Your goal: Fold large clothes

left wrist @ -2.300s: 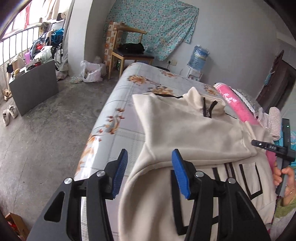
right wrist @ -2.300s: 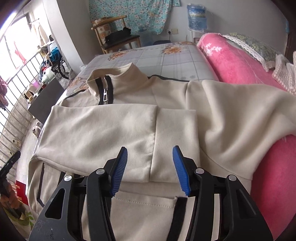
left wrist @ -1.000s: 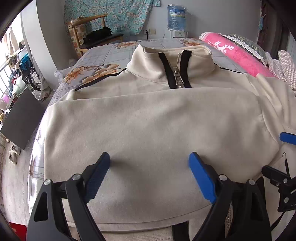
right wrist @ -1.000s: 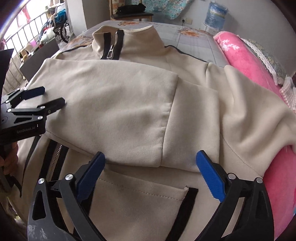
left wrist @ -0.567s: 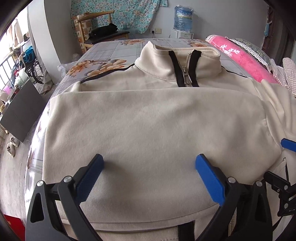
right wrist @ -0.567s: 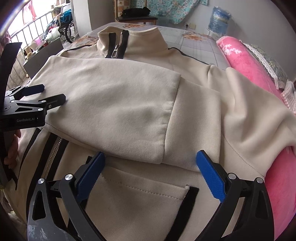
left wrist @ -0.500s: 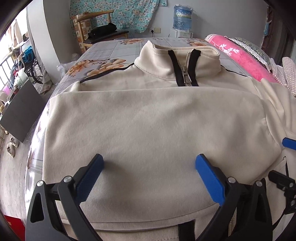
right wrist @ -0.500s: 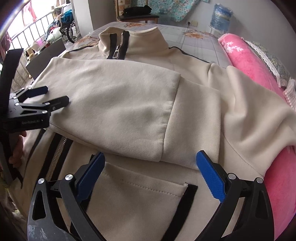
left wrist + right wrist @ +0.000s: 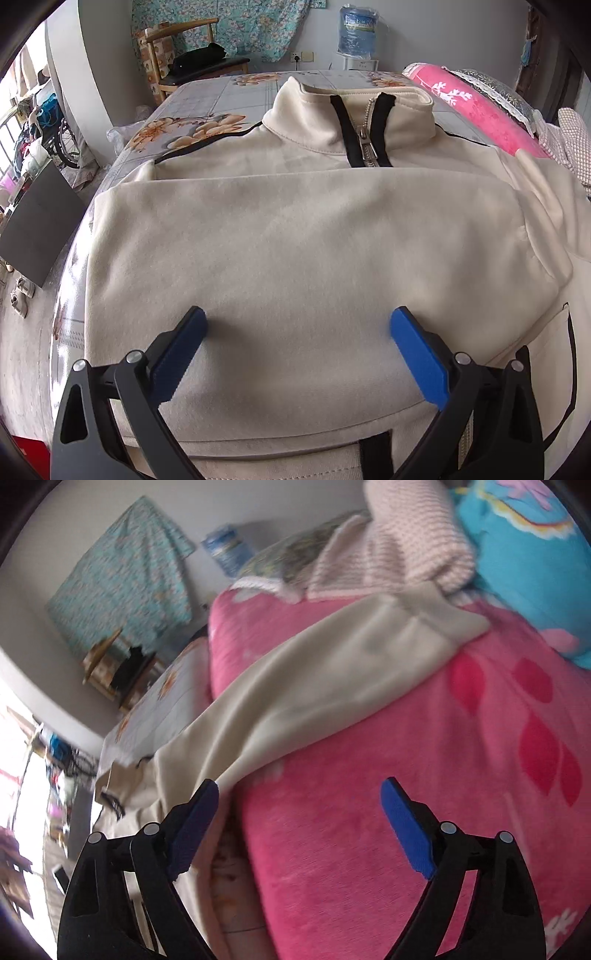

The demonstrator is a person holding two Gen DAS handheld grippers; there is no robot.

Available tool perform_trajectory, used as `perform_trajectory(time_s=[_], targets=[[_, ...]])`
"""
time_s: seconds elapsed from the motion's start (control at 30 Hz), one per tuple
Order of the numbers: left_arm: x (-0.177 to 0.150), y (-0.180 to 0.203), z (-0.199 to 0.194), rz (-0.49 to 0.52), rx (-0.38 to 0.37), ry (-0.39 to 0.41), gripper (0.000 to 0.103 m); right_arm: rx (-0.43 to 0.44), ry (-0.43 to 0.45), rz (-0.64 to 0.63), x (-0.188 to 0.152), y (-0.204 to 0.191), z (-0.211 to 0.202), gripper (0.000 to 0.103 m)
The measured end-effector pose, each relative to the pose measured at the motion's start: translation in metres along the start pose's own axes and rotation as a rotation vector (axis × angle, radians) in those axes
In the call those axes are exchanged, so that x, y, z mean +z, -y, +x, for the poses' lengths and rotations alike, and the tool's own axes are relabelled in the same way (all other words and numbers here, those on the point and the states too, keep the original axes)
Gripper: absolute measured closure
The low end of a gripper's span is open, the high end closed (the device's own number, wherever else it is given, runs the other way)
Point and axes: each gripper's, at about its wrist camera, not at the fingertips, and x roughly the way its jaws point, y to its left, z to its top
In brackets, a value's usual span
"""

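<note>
A cream zip-up jacket (image 9: pixel 303 236) with black trim lies front up on the floral bed sheet (image 9: pixel 221 99), one sleeve folded across its chest. My left gripper (image 9: pixel 297 328) hovers wide open just above that folded sleeve, gripping nothing. In the blurred, tilted right wrist view the jacket's other sleeve (image 9: pixel 332 679) stretches out over a pink blanket (image 9: pixel 424 775). My right gripper (image 9: pixel 299 797) hangs over the blanket beside the sleeve, its jaws closing with only blanket below them. The left fingertip (image 9: pixel 201 805) is at the sleeve's lower edge.
A pink rolled blanket (image 9: pixel 476 107) and patterned pillows lie along the bed's right side. A blue cushion (image 9: pixel 524 554) and a knitted pink cloth (image 9: pixel 406 542) sit past the sleeve's cuff. A wooden chair (image 9: pixel 192 62), a water bottle (image 9: pixel 356 33) and a dark board (image 9: pixel 37 225) stand off the bed.
My right gripper swung away from the jacket's chest to the right, rolling, and now faces the outstretched sleeve on the pink blanket. It is gone from the left wrist view. The left gripper stayed put.
</note>
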Motion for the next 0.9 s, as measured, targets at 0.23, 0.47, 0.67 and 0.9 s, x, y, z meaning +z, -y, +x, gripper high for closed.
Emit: perform_trajectory(time_s=[0.23, 0.47, 0.67, 0.9], targets=[[0.001, 0.0, 0.001, 0.0, -0.001, -0.007, 0.005, 0.02, 0.067, 0.334, 0.049, 0.084, 0.016, 0.048], [0.001, 0.0, 0.001, 0.0, -0.002, -0.013, 0.005, 0.051, 0.123, 0.502, 0.081, 0.123, 0.046, 0.061], [0.002, 0.0, 0.001, -0.002, -0.001, -0.016, 0.005, -0.035, 0.136, 0.437, 0.093, 0.116, 0.057, 0.082], [0.002, 0.0, 0.001, -0.001, -0.002, -0.014, 0.005, -0.021, 0.226, 0.275, 0.098, 0.082, 0.023, 0.096]])
